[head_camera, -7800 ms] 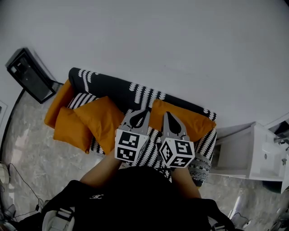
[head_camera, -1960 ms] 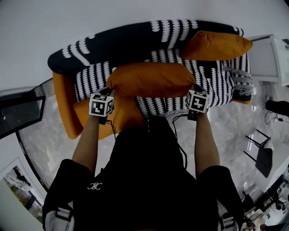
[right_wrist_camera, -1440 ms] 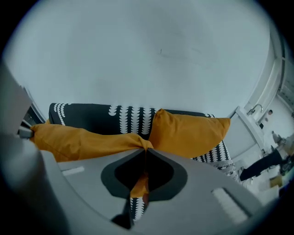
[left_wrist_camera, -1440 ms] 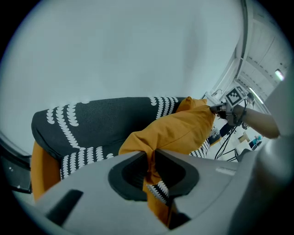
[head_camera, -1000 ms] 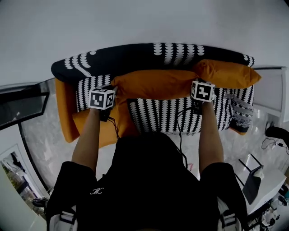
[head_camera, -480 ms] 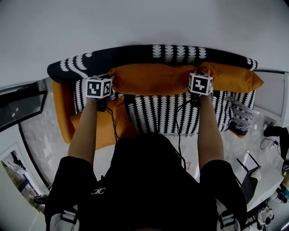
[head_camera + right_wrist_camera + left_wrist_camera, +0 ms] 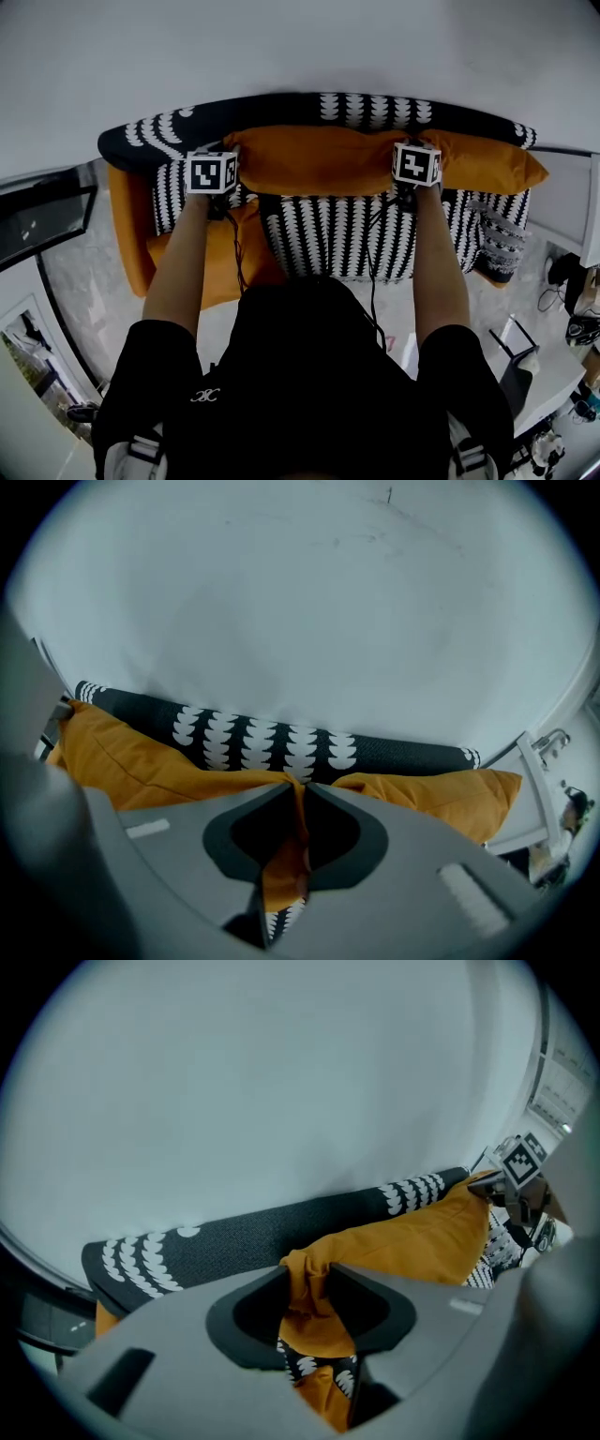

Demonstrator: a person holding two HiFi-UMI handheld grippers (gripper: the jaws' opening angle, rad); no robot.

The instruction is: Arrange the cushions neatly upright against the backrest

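The middle cushion point(image 7: 314, 159) is held by its two ends and stood on its long edge against the backrest point(image 7: 281, 105), spanning between the grippers. At the left gripper point(image 7: 307, 1274) the jaws have just been opening; a bunched orange corner of the cushion is seen between them and is touched on both sides. At the right gripper point(image 7: 300, 794) the jaws have also just been opening, yet are set close, with a thin fold of the other corner pinched between them. Both grips are shown only in the gripper views; in the head view the jaws are hidden behind the marker cubes point(image 7: 211, 173). A second cushion point(image 7: 492, 164) is leaned on the backrest just beyond the right gripper, touching the held one. A third cushion point(image 7: 217, 277), shown only in the head view, is seen flat on the seat point(image 7: 328, 234), nearer the person than the left gripper.
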